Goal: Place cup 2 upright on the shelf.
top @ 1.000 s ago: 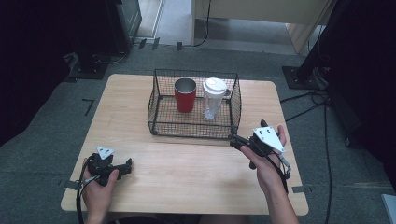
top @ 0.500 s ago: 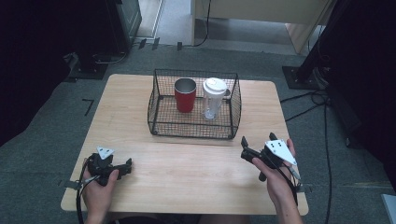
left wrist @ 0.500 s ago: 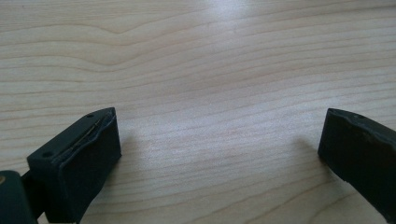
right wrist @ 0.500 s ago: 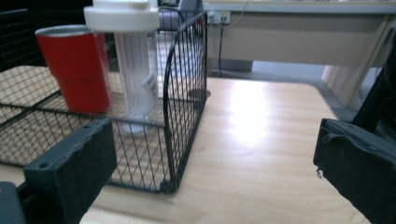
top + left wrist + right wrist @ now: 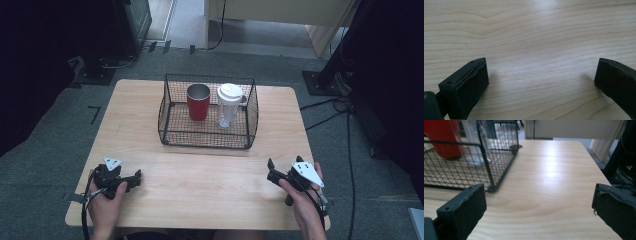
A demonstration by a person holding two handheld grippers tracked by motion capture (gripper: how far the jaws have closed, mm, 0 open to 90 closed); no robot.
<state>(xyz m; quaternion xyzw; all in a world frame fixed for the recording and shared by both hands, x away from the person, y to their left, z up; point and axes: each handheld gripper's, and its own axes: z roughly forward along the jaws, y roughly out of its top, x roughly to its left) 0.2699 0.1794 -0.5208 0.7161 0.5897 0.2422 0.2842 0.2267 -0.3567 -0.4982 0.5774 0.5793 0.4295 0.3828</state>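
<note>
A black wire basket point(image 5: 207, 135) stands at the middle of the wooden table point(image 5: 200, 175). Upright inside it are a red cup point(image 5: 198, 102) and a clear bottle with a white lid point(image 5: 229, 106). My left gripper point(image 5: 136, 179) rests open near the front left edge, and in its own view the left gripper point(image 5: 541, 75) has only bare wood between its jaws. My right gripper point(image 5: 284, 164) is held open at the front right, apart from the basket. The right gripper point(image 5: 539, 202) faces the basket point(image 5: 486, 165), the red cup point(image 5: 442, 137) and the bottle point(image 5: 471, 142) on its left.
Bare tabletop lies between the two grippers and in front of the basket. The table's right edge point(image 5: 596, 160) is close to my right gripper. Cables point(image 5: 345, 125) and dark stands point(image 5: 325, 80) sit on the grey floor around the table.
My right gripper has drawn back from the basket's front right corner toward the near edge of the table. The left gripper has stayed where it was.
</note>
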